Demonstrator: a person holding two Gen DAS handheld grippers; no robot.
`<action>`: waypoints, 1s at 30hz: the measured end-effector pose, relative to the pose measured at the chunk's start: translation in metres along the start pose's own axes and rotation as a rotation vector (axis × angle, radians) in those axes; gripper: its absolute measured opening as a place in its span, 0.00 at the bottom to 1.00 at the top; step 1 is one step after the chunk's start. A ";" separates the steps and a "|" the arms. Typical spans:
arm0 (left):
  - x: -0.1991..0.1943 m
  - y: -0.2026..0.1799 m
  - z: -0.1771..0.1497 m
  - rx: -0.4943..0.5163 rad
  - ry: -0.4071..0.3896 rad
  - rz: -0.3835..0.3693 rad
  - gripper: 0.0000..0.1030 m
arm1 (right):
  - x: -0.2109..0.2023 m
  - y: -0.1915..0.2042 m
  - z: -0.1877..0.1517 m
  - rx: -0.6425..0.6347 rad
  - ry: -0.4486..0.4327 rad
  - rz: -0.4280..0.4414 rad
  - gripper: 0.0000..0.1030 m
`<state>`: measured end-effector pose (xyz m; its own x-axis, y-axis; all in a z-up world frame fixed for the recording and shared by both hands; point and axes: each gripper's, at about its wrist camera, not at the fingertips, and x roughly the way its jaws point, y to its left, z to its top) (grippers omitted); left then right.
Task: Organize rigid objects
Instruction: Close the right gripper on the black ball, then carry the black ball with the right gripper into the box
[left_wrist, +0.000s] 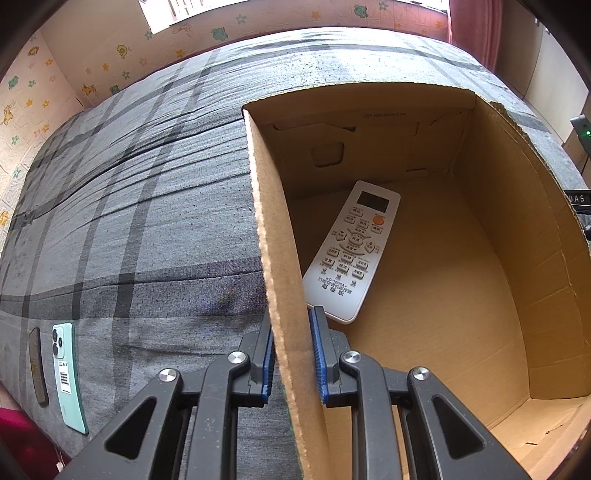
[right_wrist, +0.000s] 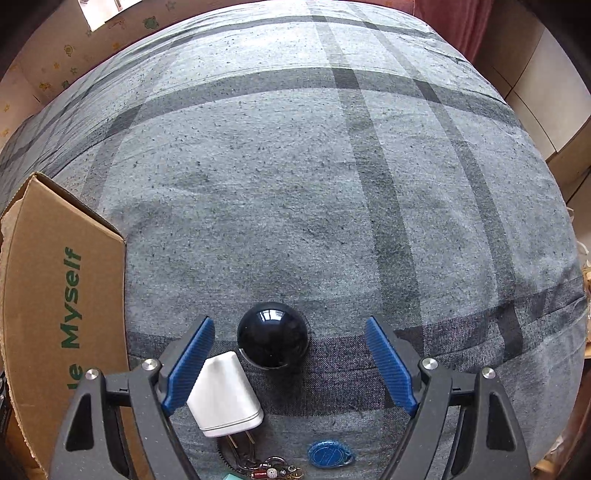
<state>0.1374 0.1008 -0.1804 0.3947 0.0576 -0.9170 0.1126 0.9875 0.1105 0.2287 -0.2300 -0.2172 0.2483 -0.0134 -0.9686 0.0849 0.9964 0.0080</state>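
The left tool (left_wrist: 291, 354) is pinched narrow on the wall of the cardboard box (left_wrist: 273, 266), steadying it; a remote (left_wrist: 349, 251) already lies inside. The right tool (right_wrist: 290, 365) is spread wide over the bed (right_wrist: 295, 184), and the black ball (right_wrist: 272, 335) sits just ahead between its fingers, the white charger (right_wrist: 225, 395) against the left finger, so the right is nearer

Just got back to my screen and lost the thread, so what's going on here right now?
It's a tidy-up on a bed with a grey plaid cover. The left tool is clamped on the side wall of the cardboard box, steadying it; a white remote already lies inside. The right tool is open, hovering around a black ball and a white charger. A blue tag, keys and two phones lie outside the box.
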 end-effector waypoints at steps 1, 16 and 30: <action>0.000 0.000 0.000 0.001 0.000 0.001 0.19 | 0.001 0.001 0.000 -0.001 0.003 0.003 0.79; 0.001 -0.001 0.000 0.003 0.000 0.007 0.19 | -0.019 0.011 -0.003 -0.033 -0.003 -0.002 0.41; 0.000 -0.001 0.000 0.000 0.001 0.005 0.19 | -0.063 0.019 -0.002 -0.071 -0.033 -0.017 0.41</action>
<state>0.1373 0.0998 -0.1804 0.3948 0.0631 -0.9166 0.1102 0.9872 0.1154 0.2123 -0.2104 -0.1566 0.2789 -0.0323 -0.9598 0.0212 0.9994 -0.0275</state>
